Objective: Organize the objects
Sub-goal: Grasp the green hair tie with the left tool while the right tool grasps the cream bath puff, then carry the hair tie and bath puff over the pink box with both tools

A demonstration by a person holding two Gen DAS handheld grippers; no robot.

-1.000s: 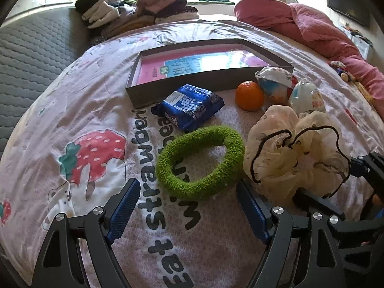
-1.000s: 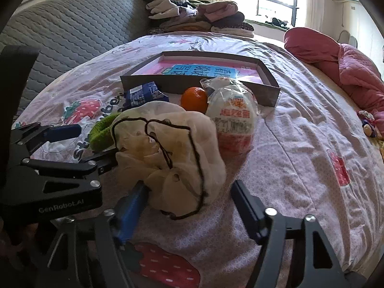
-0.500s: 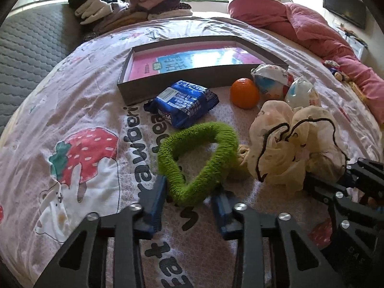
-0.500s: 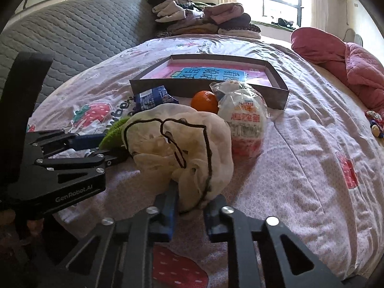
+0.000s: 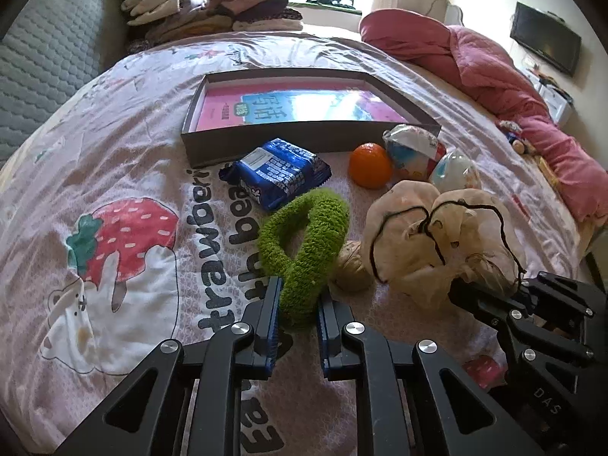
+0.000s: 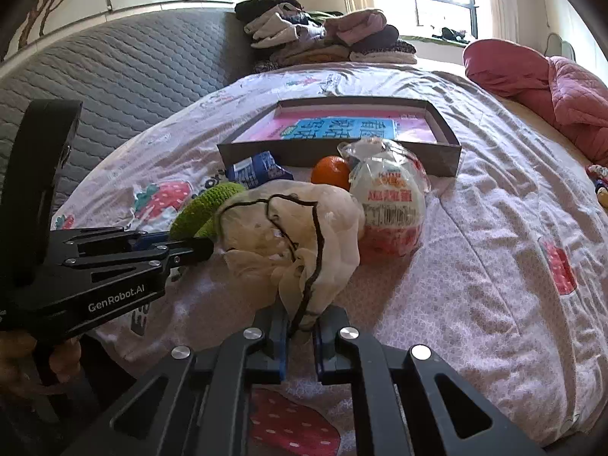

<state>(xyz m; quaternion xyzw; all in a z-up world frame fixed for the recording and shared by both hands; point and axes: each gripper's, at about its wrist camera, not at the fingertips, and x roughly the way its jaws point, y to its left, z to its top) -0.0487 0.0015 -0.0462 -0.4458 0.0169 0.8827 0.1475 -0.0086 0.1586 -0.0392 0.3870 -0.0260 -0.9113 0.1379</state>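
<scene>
Grasp step: left gripper (image 5: 297, 313) clamped on fuzzy green fabric ring (image 5: 304, 239); right gripper (image 6: 300, 332) pinching cream gauze scrunchie with black trim (image 6: 292, 235). Both jaws just closed. Next, likely: lift both, carry to shallow grey cardboard box (image 5: 266, 142).

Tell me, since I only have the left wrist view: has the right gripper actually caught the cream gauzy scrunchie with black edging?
Observer: Yes. The right gripper has just closed, and its blue pads pinch the near frill of the cream gauzy scrunchie.
Operator: Is the fuzzy green ring caught in that pinch too?
Observer: No. In the right wrist view the fuzzy green ring lies off to the left, in the left gripper, which has also just closed.
Operator: What stands behind the scrunchie?
Observer: A white egg-shaped packet stands close behind it, with red print on the side facing the right camera.
</scene>
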